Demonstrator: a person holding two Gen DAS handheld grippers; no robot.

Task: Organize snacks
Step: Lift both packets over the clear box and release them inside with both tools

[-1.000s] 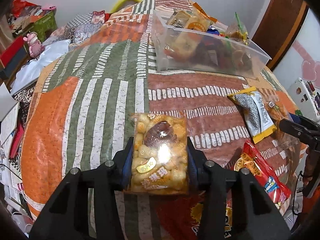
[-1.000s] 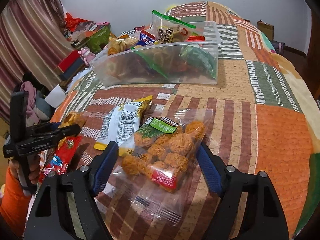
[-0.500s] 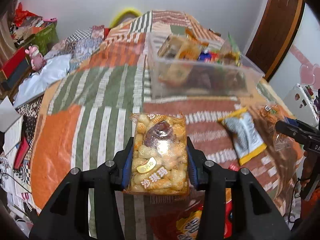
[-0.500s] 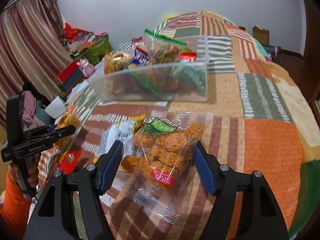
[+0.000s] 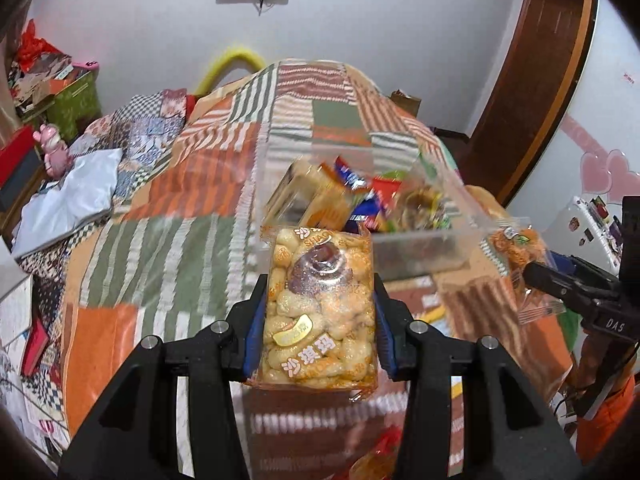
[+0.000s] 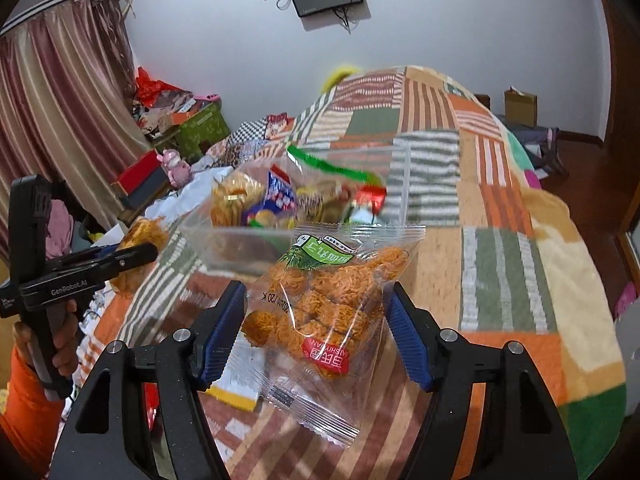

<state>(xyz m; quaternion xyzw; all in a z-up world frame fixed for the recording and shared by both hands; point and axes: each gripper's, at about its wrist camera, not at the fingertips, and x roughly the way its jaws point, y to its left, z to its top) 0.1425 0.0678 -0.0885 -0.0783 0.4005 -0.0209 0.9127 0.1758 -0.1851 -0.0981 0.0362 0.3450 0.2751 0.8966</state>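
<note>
left gripper (image 5: 320,312) clamped on clear pack of pale puffed snacks (image 5: 320,312), right gripper (image 6: 316,320) clamped on clear bag of orange noodle balls (image 6: 320,304); both held above the patchwork bed (image 6: 504,248), likely for dropping into clear plastic bin (image 5: 424,256).

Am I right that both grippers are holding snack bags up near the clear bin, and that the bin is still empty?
Not quite: the clear bin already holds several snack packets, as the left wrist view shows. The left gripper does hold the peanut bag, and the right gripper the orange snack bag.
</note>
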